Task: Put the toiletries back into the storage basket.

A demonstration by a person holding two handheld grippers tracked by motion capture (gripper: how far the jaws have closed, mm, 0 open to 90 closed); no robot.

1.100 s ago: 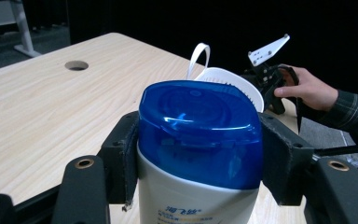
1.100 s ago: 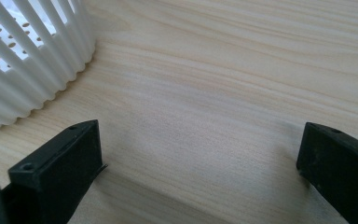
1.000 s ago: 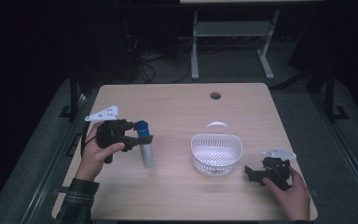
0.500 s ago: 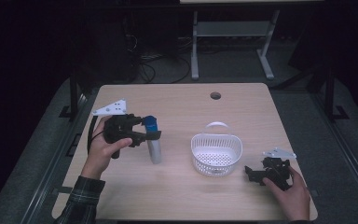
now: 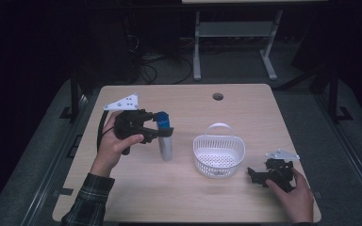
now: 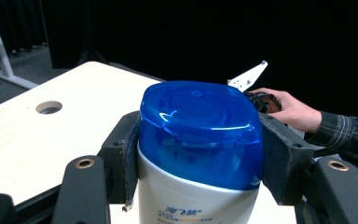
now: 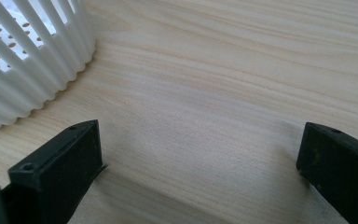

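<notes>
Table [image 5: 188, 197]: light wood, cable hole [image 5: 218, 96] near the far edge at about 12 o'clock. White basket [image 5: 218, 157] sits right of centre, handle up, roughly 4 o'clock from the table's middle.

Your left gripper [image 5: 158, 132] is at about 9 o'clock from the basket, well apart from it. Its jaws are clamped on the white bottle [image 5: 166, 148], pads pressing both sides just under and along the blue cap [image 6: 200, 130]; in the left gripper view the cap sits squarely between the pads, touching both. Jaws stand fairly wide because the bottle is wide. Bottle is upright, cap up, body hanging below the jaws; can't tell whether its base touches the wood.

Your right gripper [image 5: 255, 175] is at about 4 o'clock from the basket, near its base, low at the table. Its jaws are spread wide with bare wood between them, nothing gripped; basket wall [image 7: 32, 70] sits at 10 o'clock in the right gripper view, apart from the near jaw.
</notes>
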